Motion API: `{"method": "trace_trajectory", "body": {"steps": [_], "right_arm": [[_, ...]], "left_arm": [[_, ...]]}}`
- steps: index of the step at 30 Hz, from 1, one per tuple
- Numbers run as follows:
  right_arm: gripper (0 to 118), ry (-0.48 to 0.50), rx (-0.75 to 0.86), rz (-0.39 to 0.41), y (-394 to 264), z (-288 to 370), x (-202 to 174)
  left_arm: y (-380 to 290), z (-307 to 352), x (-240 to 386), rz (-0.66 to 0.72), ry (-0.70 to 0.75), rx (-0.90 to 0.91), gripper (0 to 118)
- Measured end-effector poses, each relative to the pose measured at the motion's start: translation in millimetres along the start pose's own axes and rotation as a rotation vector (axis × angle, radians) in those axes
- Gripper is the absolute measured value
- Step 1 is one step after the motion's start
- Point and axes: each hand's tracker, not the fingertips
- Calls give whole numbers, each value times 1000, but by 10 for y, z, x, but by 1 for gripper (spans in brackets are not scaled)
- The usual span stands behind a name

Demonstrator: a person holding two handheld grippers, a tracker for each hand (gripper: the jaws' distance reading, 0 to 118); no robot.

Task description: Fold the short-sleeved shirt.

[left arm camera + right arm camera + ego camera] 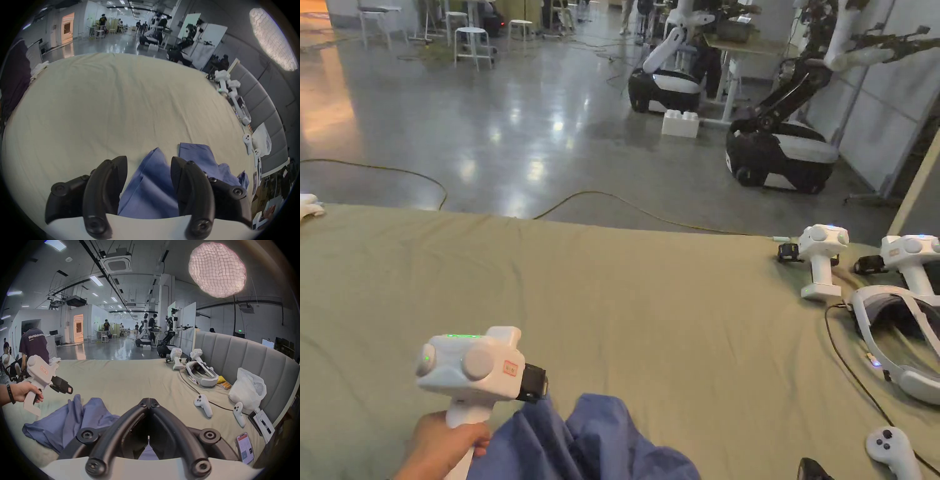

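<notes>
A crumpled blue short-sleeved shirt (594,444) lies at the near edge of a bed covered in a pale green sheet (612,281). A hand holds my left gripper (540,384) just above the shirt's left part. In the left gripper view the left gripper (148,160) stands open, with the shirt (151,186) lying under and between the jaws, not pinched. In the right gripper view the right gripper (148,400) is shut, tips touching, nothing visibly between them, and it hovers by the shirt's (68,421) right side. The left gripper (70,389) hangs over the shirt's far left.
Along the bed's right side lie two spare white grippers (822,256), a headset (900,337) with a cable, two hand controllers (203,405), a phone (245,447) and a white plastic bag (248,389) against a grey headboard (235,353). A person (34,345) stands at the bed's far left corner.
</notes>
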Motion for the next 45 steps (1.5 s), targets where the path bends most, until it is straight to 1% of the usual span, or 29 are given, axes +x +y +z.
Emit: {"method": "trace_trajectory", "body": {"steps": [3,4,5,6,7,8,9,10,13,14,16,17,18,19,21,24,25,27,28,29,30,31,32,33,34,36,41,45], "right_arm": [[0,-16,-31,0,-72,-28,68],[0,-22,-41,1,-92,-32,92],[0,-26,-48,-1,-112,-34,118],[0,-30,-61,0,-134,-33,144],[0,-35,-72,1,-151,-37,169],[0,-42,-85,2,-163,-41,198],[0,-52,-102,4,-172,-51,229],[0,-65,-117,1,-184,-70,263],[3,-95,-213,2,-189,-172,401],[3,-98,-247,-5,-184,-207,460],[23,-57,-303,-46,-196,-278,601],[36,-51,-332,-57,-207,-316,656],[51,-46,-373,-50,-232,-365,700],[57,-30,-401,-50,-262,-415,736],[63,7,-480,-32,-337,-536,771],[63,77,-580,-30,-513,-740,726],[63,86,-606,-16,-588,-806,691],[62,126,-686,44,-777,-933,595],[60,124,-714,77,-857,-968,550],[52,136,-733,86,-925,-979,520],[32,161,-722,68,-962,-961,495],[24,169,-705,57,-960,-921,482],[17,123,-646,78,-913,-853,448],[12,112,-637,107,-881,-823,421],[11,124,-621,111,-840,-769,408],[9,117,-559,126,-731,-650,395],[9,143,-365,91,-205,-292,427],[9,118,-226,112,332,-49,432]], "left_arm": [[-21,-314,82,-17,37,-128,62],[-47,-400,111,-34,82,-173,62],[-100,-464,141,-52,104,-184,61],[-143,-455,190,-79,122,-156,60],[-189,-387,243,-99,140,-103,56],[-218,-364,299,-110,164,-78,41],[-239,-356,345,-143,166,-78,9],[-260,-345,370,-175,161,-86,6],[-329,-161,363,-127,55,-90,6],[-362,-59,375,-127,74,-70,6],[-413,198,349,-118,78,16,5],[-441,333,342,-99,53,35,6],[-478,492,331,-72,27,63,6],[-505,638,309,-63,8,90,6],[-612,947,320,-62,7,156,6],[-783,1328,343,-99,20,205,6],[-843,1443,353,-113,16,221,6],[-970,1629,356,-111,26,238,6],[-1030,1715,345,-108,26,251,6],[-1096,1797,331,-95,25,266,6],[-1164,1869,315,-92,26,275,6],[-1205,1910,292,-89,28,284,6],[-1261,1966,268,-89,40,283,6],[-1314,2027,242,-86,57,289,6],[-1359,2093,211,-79,68,297,6],[-1422,2255,129,-67,80,332,6],[-1389,2768,-100,-51,114,426,6],[-1225,3242,-298,-47,171,519,6]]}}
